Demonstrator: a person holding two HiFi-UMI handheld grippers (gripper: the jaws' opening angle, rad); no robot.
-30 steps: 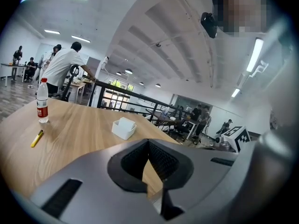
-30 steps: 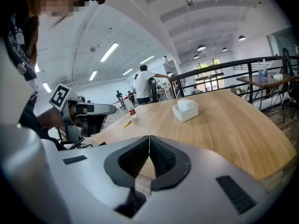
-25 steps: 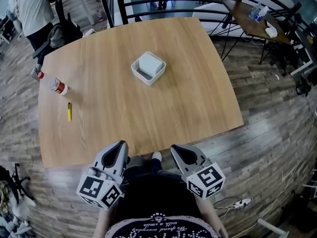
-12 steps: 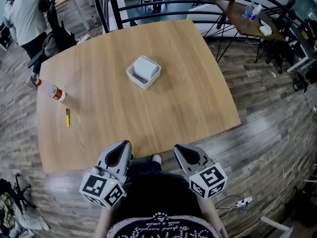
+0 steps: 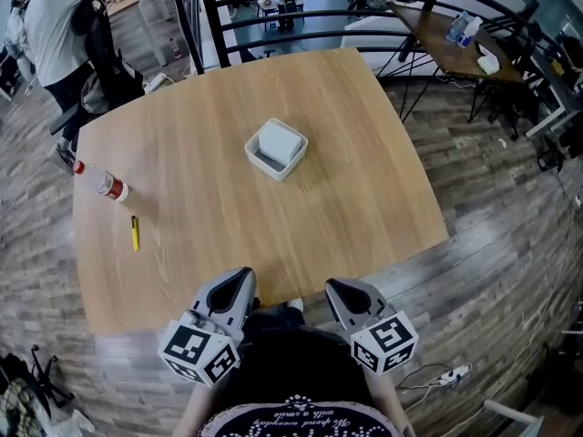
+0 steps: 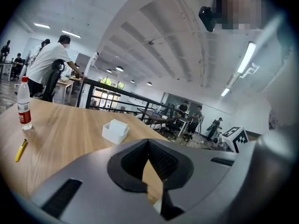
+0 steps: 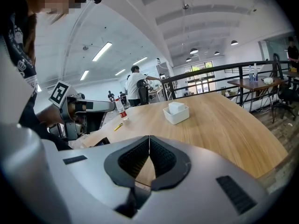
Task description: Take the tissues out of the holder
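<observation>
Nothing on the bench (image 5: 209, 217) was moved; left gripper (image 5: 242, 279) and right gripper (image 5: 337, 288) fingers were clenched, empty; the light holder (image 5: 260, 157) could be lifted with the tissues (image 5: 279, 139).

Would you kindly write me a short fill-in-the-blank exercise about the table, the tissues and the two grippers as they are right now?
1. The tissues sit in a white ____ near the middle of the table.
2. The pen lying near the bottle is ____ in colour.
3. The left gripper and the right gripper both have their jaws ____ and hold nothing.
Missing words: holder; yellow; shut.
</observation>
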